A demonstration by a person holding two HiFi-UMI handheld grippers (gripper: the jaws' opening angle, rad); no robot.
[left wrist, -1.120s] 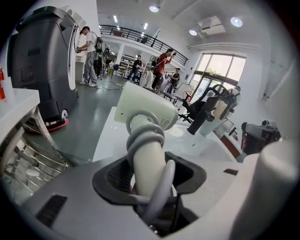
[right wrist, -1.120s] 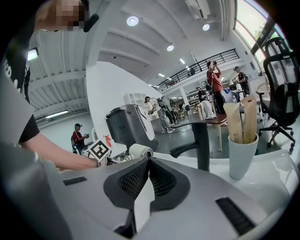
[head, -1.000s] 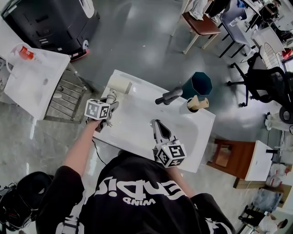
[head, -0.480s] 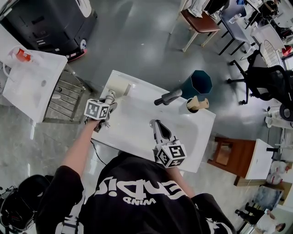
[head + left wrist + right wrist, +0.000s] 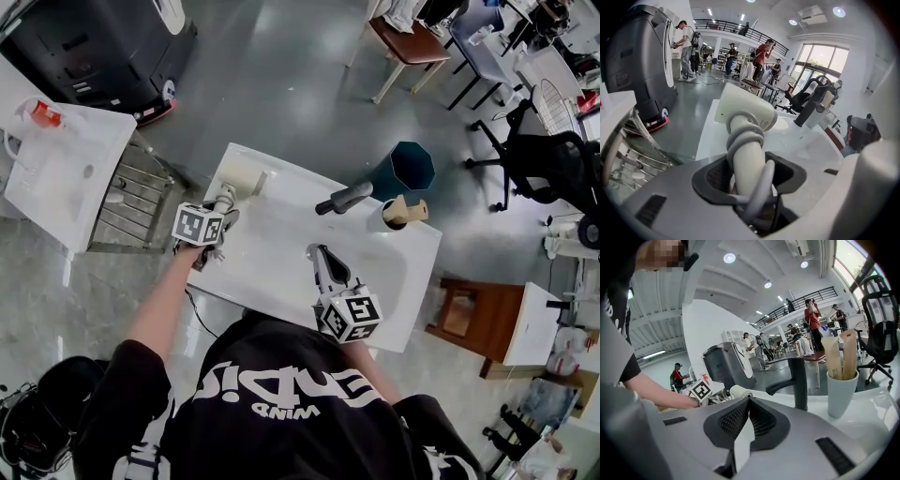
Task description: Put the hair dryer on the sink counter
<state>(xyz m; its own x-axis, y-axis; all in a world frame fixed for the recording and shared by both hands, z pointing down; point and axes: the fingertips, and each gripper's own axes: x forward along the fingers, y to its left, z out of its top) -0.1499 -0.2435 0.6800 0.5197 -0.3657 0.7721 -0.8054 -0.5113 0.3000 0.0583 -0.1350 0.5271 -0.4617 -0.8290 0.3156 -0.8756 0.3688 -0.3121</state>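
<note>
A cream hair dryer lies with its head on the far left corner of the white sink counter. Grey cord is wound round its handle. My left gripper is shut on that handle, which sticks out between the pads and away from me in the left gripper view, ending at the dryer's head. My right gripper hovers over the middle of the counter, shut, with nothing between its jaws. In the right gripper view its pads meet at the tip.
A black faucet stands at the counter's far edge, with a white cup of wooden sticks to its right. A teal bin sits on the floor behind. A metal rack is to the left of the counter.
</note>
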